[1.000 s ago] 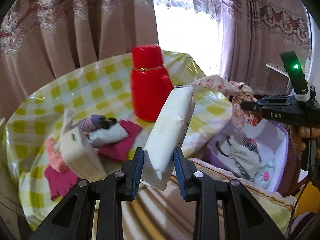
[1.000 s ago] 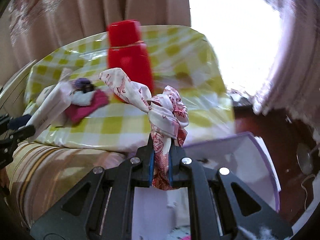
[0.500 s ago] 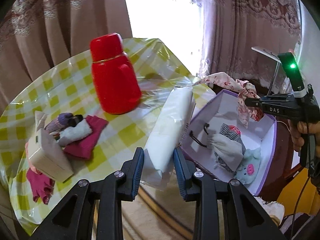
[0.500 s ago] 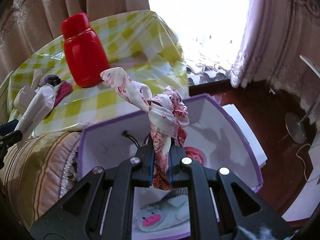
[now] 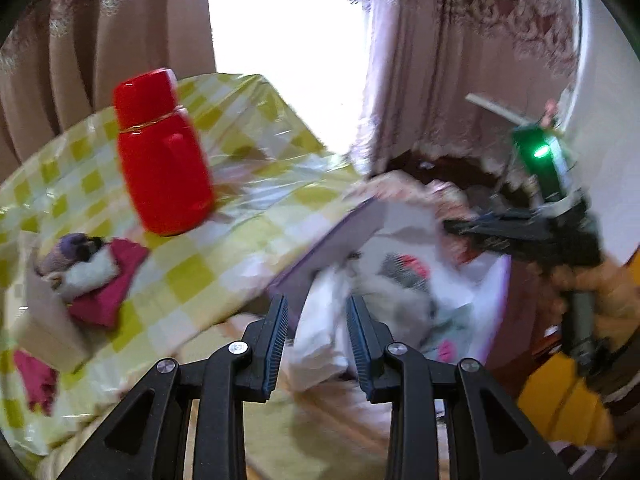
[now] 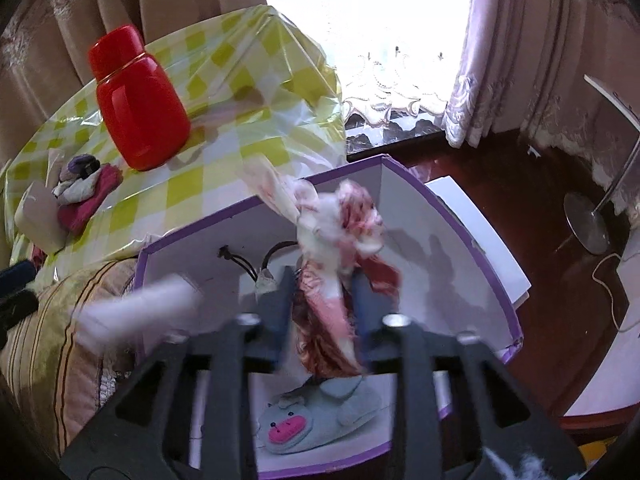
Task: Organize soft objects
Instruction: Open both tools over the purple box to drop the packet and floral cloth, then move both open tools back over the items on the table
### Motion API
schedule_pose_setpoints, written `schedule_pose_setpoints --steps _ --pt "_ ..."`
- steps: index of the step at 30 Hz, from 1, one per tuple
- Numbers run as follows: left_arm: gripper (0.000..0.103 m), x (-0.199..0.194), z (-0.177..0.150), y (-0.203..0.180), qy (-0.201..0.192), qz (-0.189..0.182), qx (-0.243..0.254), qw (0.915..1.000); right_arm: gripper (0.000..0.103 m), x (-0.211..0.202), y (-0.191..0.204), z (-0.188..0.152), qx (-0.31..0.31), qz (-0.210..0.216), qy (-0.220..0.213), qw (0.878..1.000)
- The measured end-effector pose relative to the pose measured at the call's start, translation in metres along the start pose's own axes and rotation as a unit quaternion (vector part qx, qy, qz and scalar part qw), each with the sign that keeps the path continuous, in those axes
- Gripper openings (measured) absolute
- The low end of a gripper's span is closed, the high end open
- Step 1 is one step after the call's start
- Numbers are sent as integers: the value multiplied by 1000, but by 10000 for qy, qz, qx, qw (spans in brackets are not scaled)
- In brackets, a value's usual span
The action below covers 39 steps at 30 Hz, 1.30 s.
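My left gripper [image 5: 316, 308] hangs over the near corner of the purple-edged white box [image 5: 332, 240]. Its jaws are opening, and the white soft pack [image 5: 320, 320] sits loose and blurred between them, tipping down into the box. From the right wrist, that pack [image 6: 136, 308] is a blur at the box's left wall. My right gripper [image 6: 322, 280] is above the box [image 6: 440, 220], jaws opening. The red-and-white patterned cloth [image 6: 340, 224] is still between the pads, slack and dropping. A grey pig slipper [image 6: 316, 416] lies in the box.
A red flask [image 5: 164, 152] stands on the yellow checked tablecloth [image 5: 248, 216]. Rolled socks and magenta cloth [image 5: 96, 276] lie beside a tan box [image 5: 44, 320]. A striped cushion [image 6: 60, 320] is left of the purple box. A hand [image 5: 600, 288] holds the right gripper.
Both grippers swung from the table to above the purple box. The right jaws, shut on the cloth before, have spread. The white pack has tipped down from its upright slant.
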<state>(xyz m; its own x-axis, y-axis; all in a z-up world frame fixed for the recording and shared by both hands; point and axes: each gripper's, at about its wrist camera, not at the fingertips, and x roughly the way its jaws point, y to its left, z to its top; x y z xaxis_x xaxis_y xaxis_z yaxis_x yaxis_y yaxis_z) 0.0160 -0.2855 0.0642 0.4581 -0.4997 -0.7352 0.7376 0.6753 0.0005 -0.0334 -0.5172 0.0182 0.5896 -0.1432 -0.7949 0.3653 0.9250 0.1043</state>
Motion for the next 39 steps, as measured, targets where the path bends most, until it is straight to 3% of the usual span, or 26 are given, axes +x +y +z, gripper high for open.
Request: schedule_pose_setpoints --steps 2,4,13,18,23,28,39 --pt "50 -1 3 -4 -48 -365 -105 9993 64 -2 -2 0 65 25 -62 10000" --pt "54 0 4 -7 -26 -589 -174 9981 64 -4 -4 0 89 62 -74 9999" --pt "54 -5 -13 32 -110 -611 -927 9938 66 4 13 -3 -38 250 55 9997" --pt "55 -16 -33 66 -252 -572 -1504 9866 66 4 35 -5 -218 500 75 9985" --pt "54 -36 -56 104 -476 -514 -2211 9727 66 0 65 -7 -573 841 19 9948" --pt "54 -57 -78 146 -638 -70 -2750 9593 66 3 92 -8 -849 964 76 9917" --pt "54 -90 -130 231 -860 416 -3897 9160 66 12 135 0 -1127 1304 275 9846"
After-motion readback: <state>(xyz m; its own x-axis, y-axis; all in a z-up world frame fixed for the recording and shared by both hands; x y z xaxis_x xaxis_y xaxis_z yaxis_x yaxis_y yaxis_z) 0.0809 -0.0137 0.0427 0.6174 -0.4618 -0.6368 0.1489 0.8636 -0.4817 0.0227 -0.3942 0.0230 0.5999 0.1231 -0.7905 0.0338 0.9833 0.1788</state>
